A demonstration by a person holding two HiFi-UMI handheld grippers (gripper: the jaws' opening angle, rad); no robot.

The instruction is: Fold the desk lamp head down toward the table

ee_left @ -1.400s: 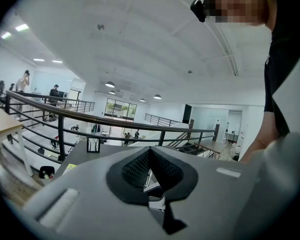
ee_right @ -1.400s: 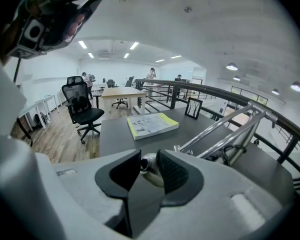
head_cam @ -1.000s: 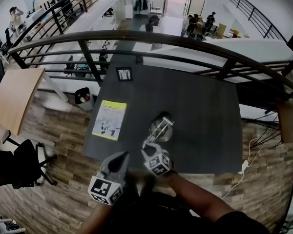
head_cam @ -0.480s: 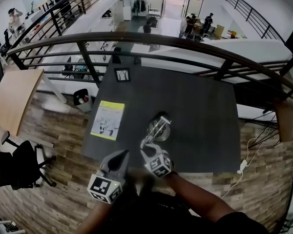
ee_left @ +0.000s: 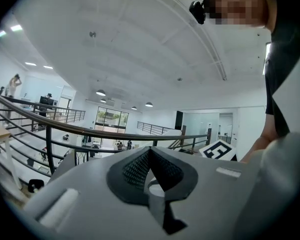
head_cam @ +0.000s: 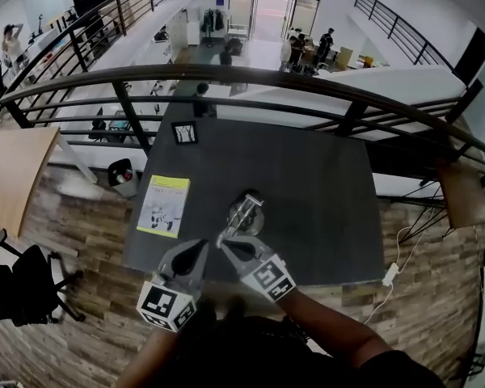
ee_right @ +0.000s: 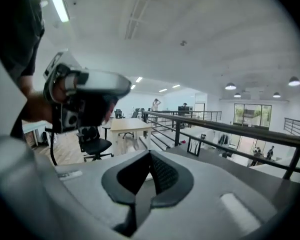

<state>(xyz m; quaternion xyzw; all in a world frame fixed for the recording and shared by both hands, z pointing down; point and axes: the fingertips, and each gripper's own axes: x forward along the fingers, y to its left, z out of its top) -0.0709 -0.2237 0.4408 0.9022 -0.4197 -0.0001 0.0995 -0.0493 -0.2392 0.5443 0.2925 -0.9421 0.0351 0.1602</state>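
The silver desk lamp (head_cam: 245,214) lies low on the dark table (head_cam: 323,184), its arm and head folded over the round base. My right gripper (head_cam: 225,242) hovers just in front of the lamp's near end, raised above the table. It is shut with nothing between its jaws (ee_right: 150,154). My left gripper (head_cam: 200,247) is beside it on the left, also shut and empty (ee_left: 149,150), pointing level over the railing. The lamp shows in neither gripper view. The right gripper view catches the left gripper (ee_right: 85,91) at its upper left.
A yellow-topped printed sheet (head_cam: 163,204) lies on the table's left side. A small framed picture (head_cam: 184,132) stands at the far left corner. A dark railing (head_cam: 250,75) runs behind the table. A wooden desk (head_cam: 12,172) and an office chair (head_cam: 24,289) stand on the left.
My right gripper has lifted up off the lamp toward the camera and now looks larger. The left gripper has risen a little. The lamp stays folded on the table.
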